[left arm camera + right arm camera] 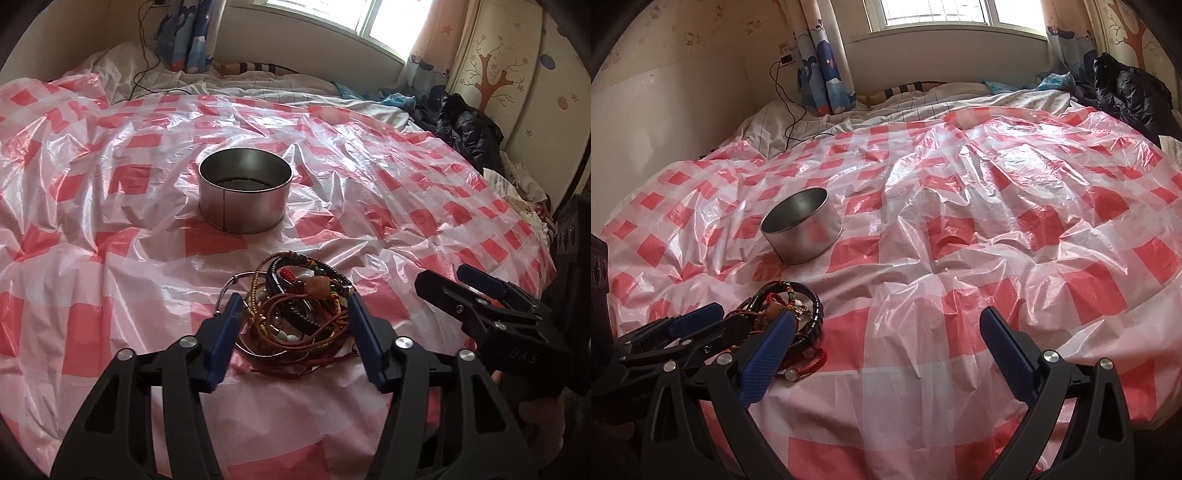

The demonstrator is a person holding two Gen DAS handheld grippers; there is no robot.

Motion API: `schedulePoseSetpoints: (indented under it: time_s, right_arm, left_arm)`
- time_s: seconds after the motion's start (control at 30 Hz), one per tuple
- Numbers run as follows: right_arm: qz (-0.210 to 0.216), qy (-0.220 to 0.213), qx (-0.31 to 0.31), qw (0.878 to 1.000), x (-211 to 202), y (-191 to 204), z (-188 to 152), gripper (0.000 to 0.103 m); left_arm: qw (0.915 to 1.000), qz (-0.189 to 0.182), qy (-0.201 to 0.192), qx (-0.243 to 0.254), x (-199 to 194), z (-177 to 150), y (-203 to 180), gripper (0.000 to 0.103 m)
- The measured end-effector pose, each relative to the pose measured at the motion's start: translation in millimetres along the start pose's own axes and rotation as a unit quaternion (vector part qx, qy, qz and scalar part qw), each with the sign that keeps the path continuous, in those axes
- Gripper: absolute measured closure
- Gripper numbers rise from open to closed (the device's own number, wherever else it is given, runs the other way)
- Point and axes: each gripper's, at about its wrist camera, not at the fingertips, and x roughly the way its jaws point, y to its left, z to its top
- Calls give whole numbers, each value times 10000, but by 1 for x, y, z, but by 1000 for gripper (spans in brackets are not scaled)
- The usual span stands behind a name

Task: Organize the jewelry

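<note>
A tangled pile of bracelets (295, 310) lies on the bed in front of the metal tin: braided cords in red, brown and gold, a thick black woven band, pale and amber beads, a dark beaded ring and thin silver bangles under the heap. The left gripper (291, 306) sits low over it, its blue ribbed fingers (229, 314) set on either side of the pile and close against its edges; whether the pads actually press on the cords cannot be told. No single piece is lifted.

The round tin (245, 195) stands upright beyond the pile, apart from it, with plain brushed walls, a vertical seam and a dark bottom. The right gripper (886, 332) hangs just to the right of the jewelry with its fingers spread wide over bare sheet, nothing between them.

Everything rests on a thin, glossy, crumpled plastic sheet (110, 229) in red and white checks, spread over a white lined bedsheet (960, 99). Behind are a bright window (938, 14), curtains with blue whales (827, 74), a black charger cable (783, 103), a black puffy jacket (1130, 92) and a wardrobe painted with a tree (495, 77).
</note>
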Motion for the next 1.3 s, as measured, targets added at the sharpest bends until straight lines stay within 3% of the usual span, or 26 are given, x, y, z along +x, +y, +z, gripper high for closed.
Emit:
schedulePoseSetpoints:
  time_s: [0.07,0.3,0.47,0.73,0.97,1.17,1.23,1.3]
  right_arm:
    - [30,22,52,10000,1,-2,0,7]
    - [88,62,123,9999,3,-3,1,7]
    - [85,51,127,9999,3,-3,1,7]
    - [416,12,-124,9991,-2,7,2,7]
    - [1077,114,-748,9913,2,40,8,7]
    - [1960,487,-500,9781,24,47,22,8]
    - [2198,628,-396,9727,33,47,28,13]
    - [2241,797,-452,9703,41,51,31,37]
  left_arm:
    - [9999,-43,84,36,3,-1,-1,70]
    - [10000,-47,47,45,0,-3,2,99]
    - [9996,-243,-153,17,-12,2,3,100]
    - [9931,-893,-619,-440,-41,32,27,101]
    - [9879,-902,-1047,-703,-58,56,55,101]
    - [9849,-869,-1148,-959,-62,56,70,101]
    - [9852,-864,-1157,-926,-63,56,69,101]
    - [9851,-874,-1176,-903,-63,57,69,100]
